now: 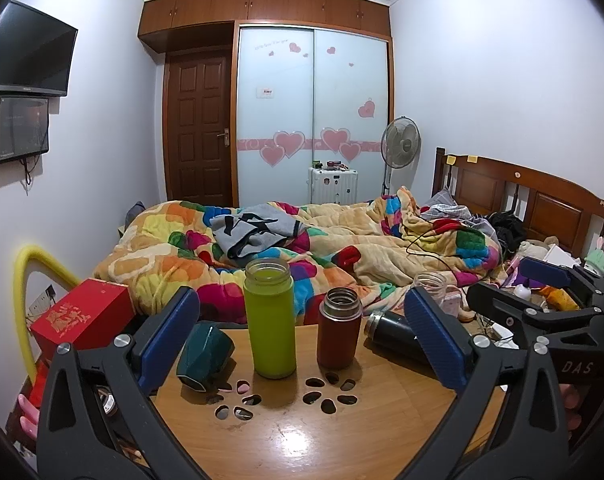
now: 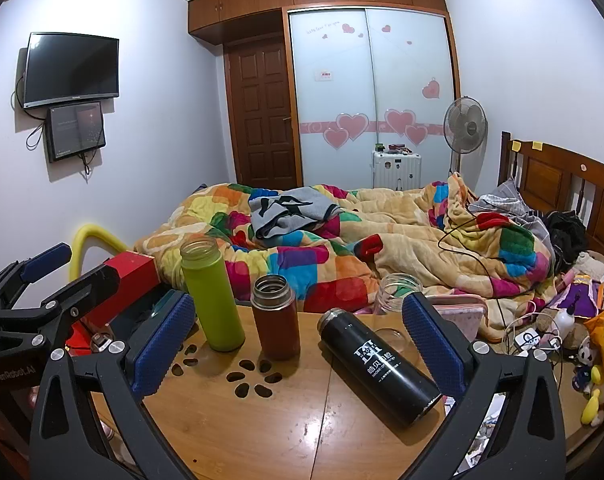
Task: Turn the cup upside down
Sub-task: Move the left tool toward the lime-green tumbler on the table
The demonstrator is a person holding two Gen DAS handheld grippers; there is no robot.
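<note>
The dark green faceted cup [image 1: 204,356] lies tipped on its side at the left part of the round wooden table [image 1: 302,440], just inside the left gripper's [image 1: 302,340] left blue pad, with a lime-green flask [image 1: 269,322] and a red-brown flask [image 1: 339,328] standing upright to its right. Both claws are spread wide and pinch nothing: the left gripper frames the cup and the two upright flasks, while the right gripper [image 2: 298,344] frames a black flask [image 2: 378,366] lying on its side. A clear glass jar [image 2: 394,300] stands at the table's far edge, near the colourful quilt [image 2: 342,240] on the bed.
</note>
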